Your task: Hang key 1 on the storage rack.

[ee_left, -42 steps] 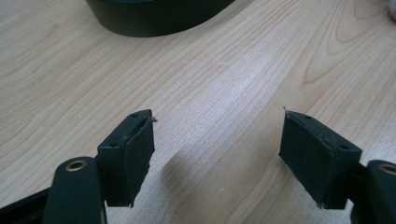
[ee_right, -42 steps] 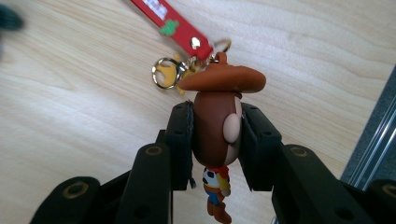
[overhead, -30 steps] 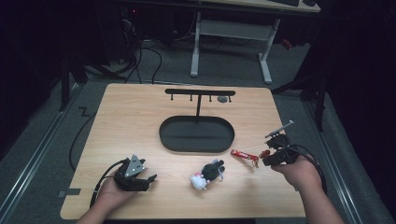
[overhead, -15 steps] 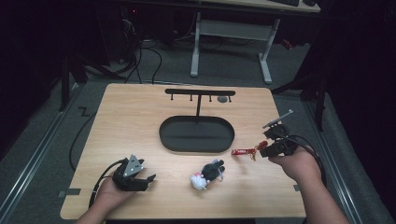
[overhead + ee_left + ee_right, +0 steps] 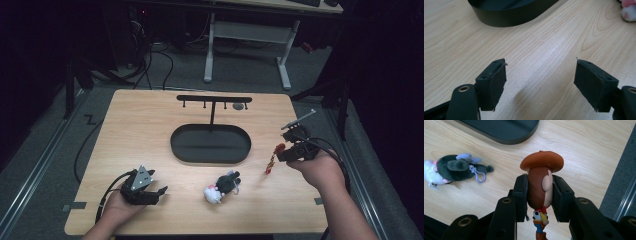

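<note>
On the wooden table (image 5: 150, 130), a black tray (image 5: 210, 144); dark room behind.

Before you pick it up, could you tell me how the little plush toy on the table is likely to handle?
The plush toy looks soft, so it would probably squash and flop. It seems light. Its plastic clip may dangle or snag.

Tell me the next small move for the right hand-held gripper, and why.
Probably carry the cowboy figure toward the hook rack above the black tray. The right hand-held gripper clamps the figure's head and holds it off the table, so it is free to travel. I cannot make out its hanging loop.
</note>
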Available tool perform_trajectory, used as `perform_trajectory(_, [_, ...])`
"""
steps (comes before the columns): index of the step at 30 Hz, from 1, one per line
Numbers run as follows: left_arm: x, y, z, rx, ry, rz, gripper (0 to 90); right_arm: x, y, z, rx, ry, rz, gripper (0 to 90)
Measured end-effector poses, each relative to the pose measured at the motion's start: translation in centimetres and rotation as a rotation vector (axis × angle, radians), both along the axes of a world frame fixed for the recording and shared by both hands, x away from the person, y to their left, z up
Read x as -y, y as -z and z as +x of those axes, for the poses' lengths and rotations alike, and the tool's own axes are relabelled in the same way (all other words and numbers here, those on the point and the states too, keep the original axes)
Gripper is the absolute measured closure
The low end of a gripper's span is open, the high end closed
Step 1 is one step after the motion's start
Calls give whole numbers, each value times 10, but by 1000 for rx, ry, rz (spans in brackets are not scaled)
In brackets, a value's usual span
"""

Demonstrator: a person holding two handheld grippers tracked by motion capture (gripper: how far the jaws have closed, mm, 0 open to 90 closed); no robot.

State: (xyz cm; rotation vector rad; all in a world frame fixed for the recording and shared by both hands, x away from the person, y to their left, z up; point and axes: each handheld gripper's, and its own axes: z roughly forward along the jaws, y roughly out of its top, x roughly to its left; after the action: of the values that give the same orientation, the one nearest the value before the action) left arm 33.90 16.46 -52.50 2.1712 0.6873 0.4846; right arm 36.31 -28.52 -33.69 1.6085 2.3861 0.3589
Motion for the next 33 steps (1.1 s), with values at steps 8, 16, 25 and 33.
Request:
perform_trajectory(8, [1, 1, 0, -4, 3, 4, 259, -3, -5, 3, -4, -3, -3, 682])
perform_trajectory(16, [2, 1, 1, -6, 7, 6, 260, -9, -9, 9, -42, -21, -16, 682])
perform_trajectory(25, [0, 1, 2, -10, 7, 7, 259, -16, -21, 22, -124, -22, -19, 682])
perform_trajectory(33, [-1, 1, 2, -11, 8, 6, 259, -23, -32, 34, -128, -19, -18, 682])
